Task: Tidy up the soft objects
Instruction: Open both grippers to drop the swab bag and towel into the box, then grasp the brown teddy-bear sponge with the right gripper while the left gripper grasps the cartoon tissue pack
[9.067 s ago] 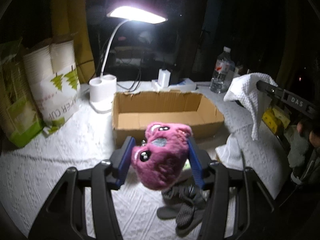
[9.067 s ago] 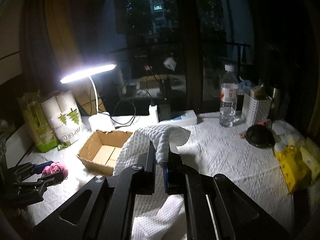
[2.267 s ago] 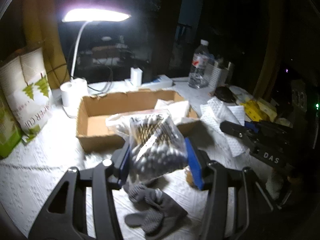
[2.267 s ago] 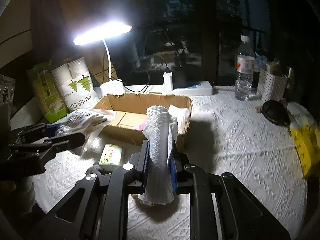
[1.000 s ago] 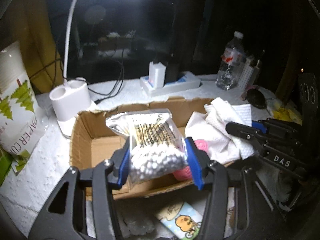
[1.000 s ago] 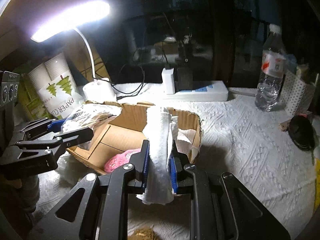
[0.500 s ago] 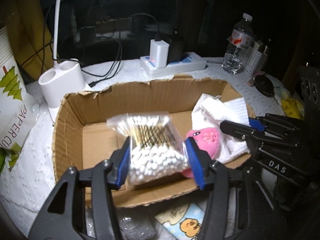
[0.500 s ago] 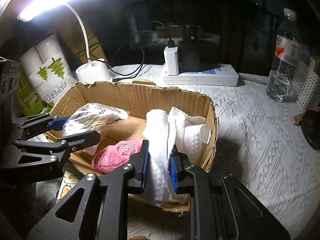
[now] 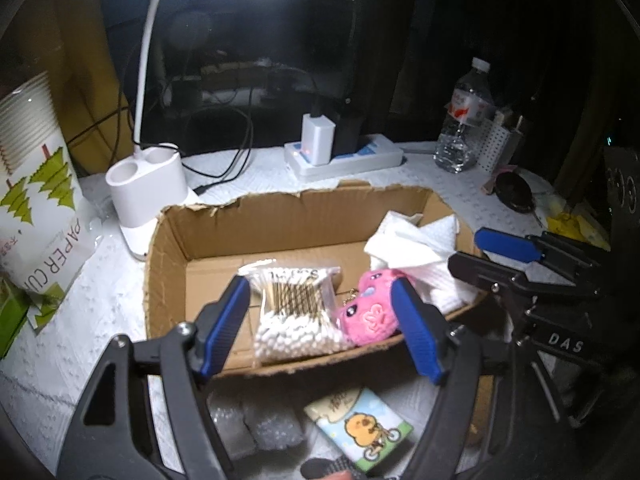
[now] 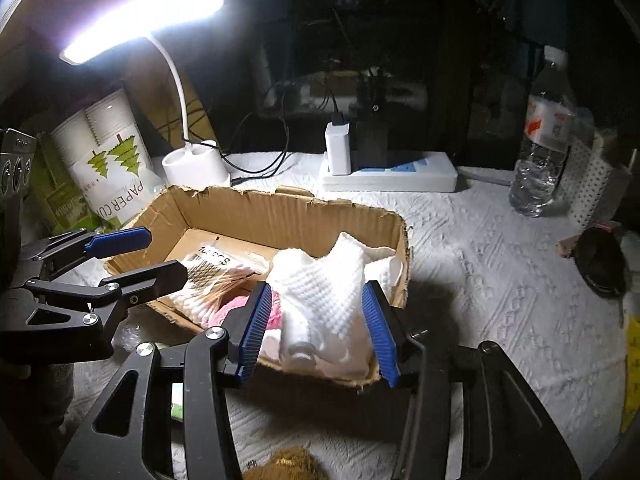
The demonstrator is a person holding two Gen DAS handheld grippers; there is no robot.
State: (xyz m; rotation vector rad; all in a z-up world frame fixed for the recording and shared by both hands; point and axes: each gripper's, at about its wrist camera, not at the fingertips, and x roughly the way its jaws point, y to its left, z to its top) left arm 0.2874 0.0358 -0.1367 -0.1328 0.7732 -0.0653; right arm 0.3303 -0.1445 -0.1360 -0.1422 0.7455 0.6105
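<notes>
Both hand-held grippers (image 9: 320, 300) (image 10: 316, 312) spread above box (image 9: 280, 216)

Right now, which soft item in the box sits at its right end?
The white towel, heaped against the right wall of the cardboard box. The pink plush lies mid-box beside it, and the cotton swab bag is left of the plush.

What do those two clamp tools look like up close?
Each gripper is a black frame with triangular cutouts and silver screws. The left gripper and right gripper have two fingers lined with ribbed blue pads. The right one carries white "DAS" lettering in the left wrist view.
</notes>
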